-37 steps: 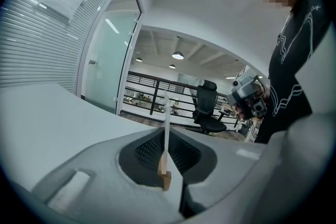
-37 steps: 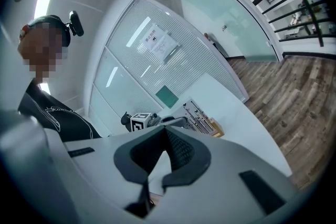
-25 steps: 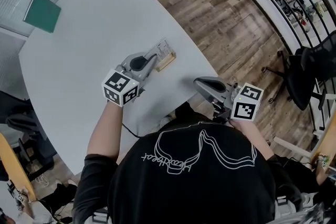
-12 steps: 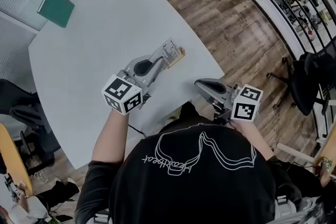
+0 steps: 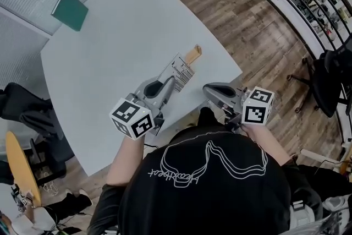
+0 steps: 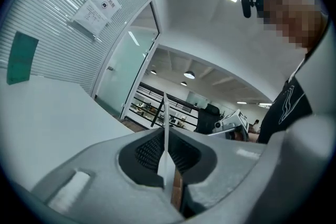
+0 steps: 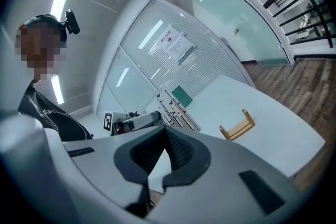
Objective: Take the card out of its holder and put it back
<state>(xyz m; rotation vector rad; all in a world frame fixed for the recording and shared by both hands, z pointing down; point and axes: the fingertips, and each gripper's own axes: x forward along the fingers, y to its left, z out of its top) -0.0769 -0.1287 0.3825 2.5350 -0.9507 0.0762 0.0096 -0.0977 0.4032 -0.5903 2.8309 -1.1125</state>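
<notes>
one card, one wooden holder, one green book

The card looks like thin, stiff white paper with dark print, matt. The holder is pale bare wood. The table has a smooth, matt white top, and the floor shows brown wood-grain planks. The left gripper and right gripper have matt grey plastic shells and black, finely ribbed pads. The green book has a plain matt cover.
</notes>
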